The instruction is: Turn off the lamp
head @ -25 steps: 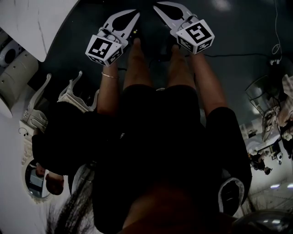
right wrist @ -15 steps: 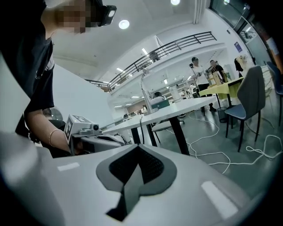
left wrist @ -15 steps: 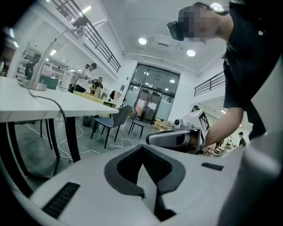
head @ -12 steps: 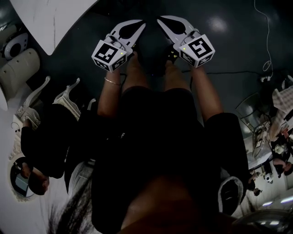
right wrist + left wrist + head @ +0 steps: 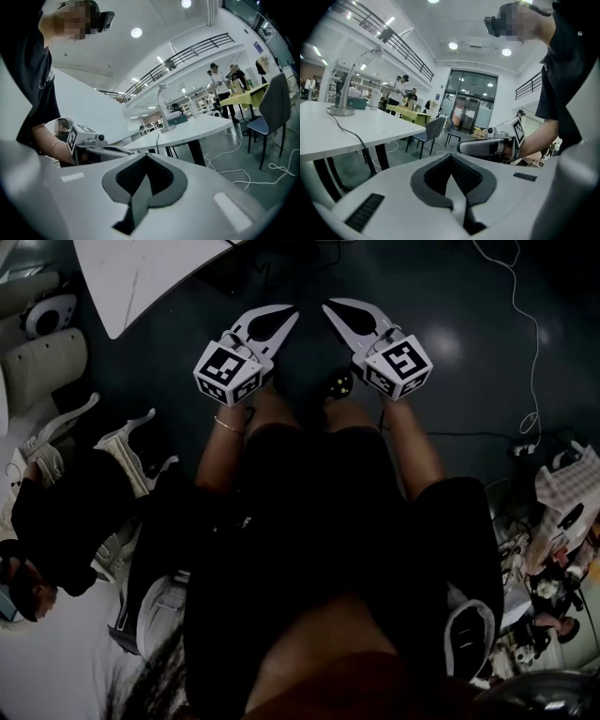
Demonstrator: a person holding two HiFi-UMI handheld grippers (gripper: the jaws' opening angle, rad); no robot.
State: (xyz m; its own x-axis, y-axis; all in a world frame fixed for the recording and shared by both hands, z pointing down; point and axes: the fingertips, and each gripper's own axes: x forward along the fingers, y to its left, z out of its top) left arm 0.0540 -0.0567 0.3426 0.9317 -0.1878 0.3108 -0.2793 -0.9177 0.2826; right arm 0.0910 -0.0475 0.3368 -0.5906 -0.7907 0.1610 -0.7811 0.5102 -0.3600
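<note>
A silver desk lamp (image 5: 343, 110) with a round base and a long curved arm stands on the white table (image 5: 370, 126), far to the left in the left gripper view. Across the room in the right gripper view, the lamp (image 5: 165, 123) rises from the table (image 5: 197, 129). Whether it is lit I cannot tell. My left gripper (image 5: 284, 315) and right gripper (image 5: 330, 306) are held side by side over the dark floor, both shut with nothing in them. Only a corner of the table (image 5: 150, 273) reaches the head view, ahead and to the left.
A lamp cord trails over the table (image 5: 349, 131). White cables (image 5: 527, 343) lie on the floor to the right. Ornate white chairs (image 5: 127, 442) and a seated person (image 5: 47, 521) are at the left. Grey chairs (image 5: 430, 133) and a yellow-green table (image 5: 404, 112) stand beyond.
The head view has shifted so that the white table's corner shows more at the top left. Both grippers stay shut and side by side, a little lower in the frame.
</note>
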